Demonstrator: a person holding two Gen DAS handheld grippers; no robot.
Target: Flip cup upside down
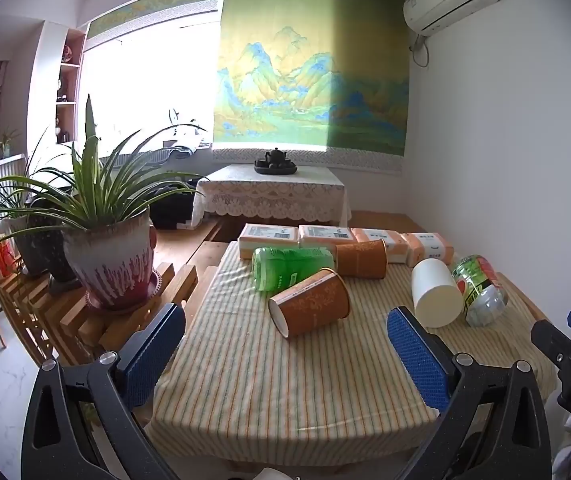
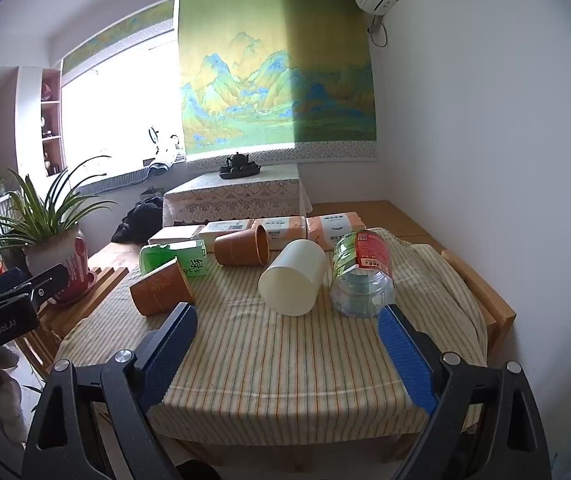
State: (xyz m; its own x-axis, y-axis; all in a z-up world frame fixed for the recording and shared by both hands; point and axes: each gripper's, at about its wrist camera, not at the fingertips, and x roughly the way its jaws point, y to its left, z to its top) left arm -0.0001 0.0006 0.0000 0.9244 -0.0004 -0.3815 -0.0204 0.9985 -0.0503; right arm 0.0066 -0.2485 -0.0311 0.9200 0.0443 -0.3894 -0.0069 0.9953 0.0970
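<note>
Three paper cups lie on their sides on the striped tablecloth (image 1: 253,380). The near orange cup (image 1: 309,308) (image 2: 161,290) lies mid-table with its base toward me. A second orange cup (image 1: 361,259) (image 2: 241,246) lies behind it. A white cup (image 1: 435,294) (image 2: 293,278) lies to the right, base toward me. My left gripper (image 1: 285,364) is open and empty, hovering over the near table edge short of the near orange cup. My right gripper (image 2: 285,356) is open and empty, in front of the white cup.
A green bottle (image 1: 291,266) and a clear bottle with a red-green label (image 2: 361,276) lie on the table. Tissue packs (image 1: 345,238) line the far edge. Potted plants (image 1: 105,248) stand on a wooden rack at the left. A white wall is at the right.
</note>
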